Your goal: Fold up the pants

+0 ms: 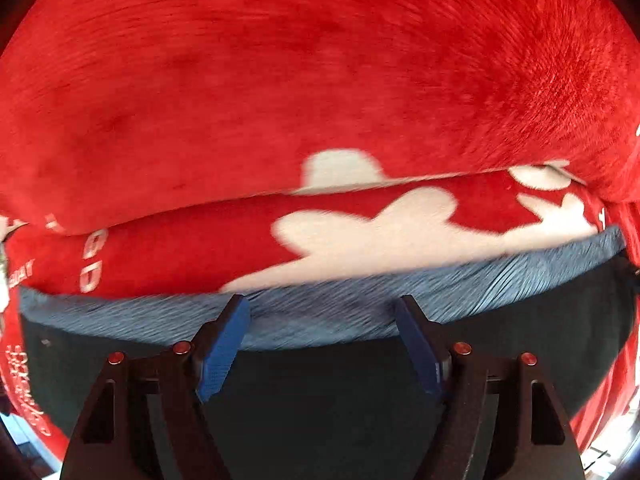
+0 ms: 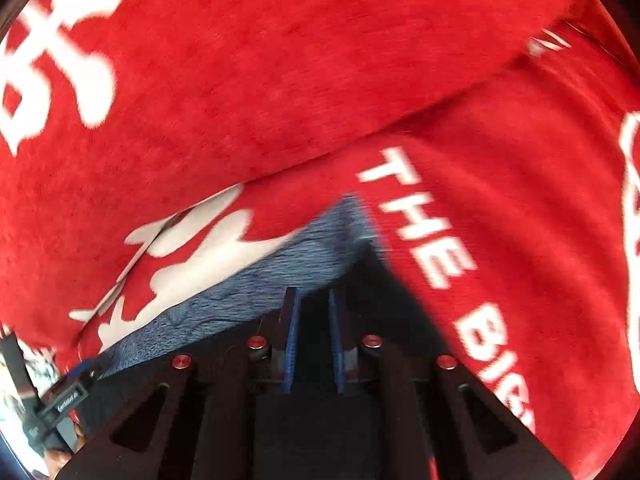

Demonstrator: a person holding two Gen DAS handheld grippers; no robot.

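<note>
The pants are dark, nearly black, with a grey-blue ribbed band (image 1: 340, 312) along their far edge; they lie on a red fleece blanket (image 1: 280, 80) with white print. My left gripper (image 1: 322, 308) is open, its blue pads (image 1: 224, 344) spread wide just over the ribbed band and the dark cloth (image 1: 320, 400). In the right wrist view the ribbed band (image 2: 256, 284) ends in a corner. My right gripper (image 2: 313, 300) hovers over the dark cloth (image 2: 372, 288) near that corner, its blue pads (image 2: 293, 340) a narrow gap apart with nothing between them.
The red blanket (image 2: 280, 60) is folded over itself beyond the pants, with white lettering (image 2: 432, 240) at the right. The other gripper's body (image 2: 60, 400) shows at the lower left of the right wrist view.
</note>
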